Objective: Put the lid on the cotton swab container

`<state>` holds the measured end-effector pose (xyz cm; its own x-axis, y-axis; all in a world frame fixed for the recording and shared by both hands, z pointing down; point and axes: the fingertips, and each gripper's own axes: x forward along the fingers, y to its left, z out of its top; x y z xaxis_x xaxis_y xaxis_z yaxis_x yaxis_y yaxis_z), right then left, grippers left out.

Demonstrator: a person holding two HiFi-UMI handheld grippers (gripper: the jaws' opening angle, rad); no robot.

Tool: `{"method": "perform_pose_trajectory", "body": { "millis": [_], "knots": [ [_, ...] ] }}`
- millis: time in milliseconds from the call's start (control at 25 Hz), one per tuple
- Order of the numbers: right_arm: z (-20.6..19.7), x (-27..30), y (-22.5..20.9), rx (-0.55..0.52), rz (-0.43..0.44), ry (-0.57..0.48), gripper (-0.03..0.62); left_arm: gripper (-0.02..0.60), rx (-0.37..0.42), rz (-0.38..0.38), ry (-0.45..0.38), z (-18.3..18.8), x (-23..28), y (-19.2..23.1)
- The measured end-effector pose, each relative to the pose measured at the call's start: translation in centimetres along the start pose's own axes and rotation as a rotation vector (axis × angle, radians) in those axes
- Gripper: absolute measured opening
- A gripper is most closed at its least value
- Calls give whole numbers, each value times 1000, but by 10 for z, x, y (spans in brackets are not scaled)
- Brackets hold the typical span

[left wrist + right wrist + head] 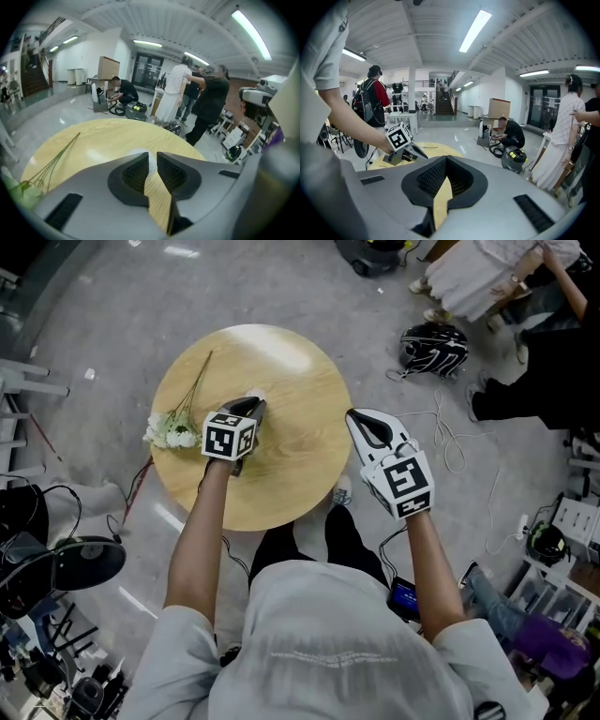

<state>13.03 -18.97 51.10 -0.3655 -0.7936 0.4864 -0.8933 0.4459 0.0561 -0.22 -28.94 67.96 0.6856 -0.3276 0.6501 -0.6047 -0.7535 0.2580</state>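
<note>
The step in hand looks like pick-up: the left gripper point(255, 401), jaws narrowly apart, noses a pale blurred thing point(256, 392) on the round wooden table point(291, 474) (probably the swab container or its lid; grip unclear), the right gripper point(355, 416) is closed and empty, and next comes a sure pinch.

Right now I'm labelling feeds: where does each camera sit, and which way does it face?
Head view: on the person's head, looking steeply down at the round table; both forearms, left gripper, right gripper show.
Left gripper view: on that gripper, looking along its fingers across the table toward people.
Right gripper view: on that gripper, looking past its fingers at the left gripper.
Shared: head and right gripper views show the left gripper.
</note>
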Motion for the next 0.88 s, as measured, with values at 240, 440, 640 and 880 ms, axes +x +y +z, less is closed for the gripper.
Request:
{"method": "perform_pose_trajectory", "body": {
  "millis": [240, 440, 640, 880],
  "knots": [
    [28, -28, -5, -46, -37, -60, 27, 66, -1, -2, -173, 36, -37, -9],
    [62, -45, -15, -89, -59, -108, 27, 32, 153, 70, -232, 75, -90, -26],
    [120, -42, -21, -170, -46, -187, 26, 17, 222, 165, -312, 123, -157, -24],
    [171, -42, 4, -276, -2, -247, 26, 17, 291, 269, -430, 158, -235, -35]
  ]
}}
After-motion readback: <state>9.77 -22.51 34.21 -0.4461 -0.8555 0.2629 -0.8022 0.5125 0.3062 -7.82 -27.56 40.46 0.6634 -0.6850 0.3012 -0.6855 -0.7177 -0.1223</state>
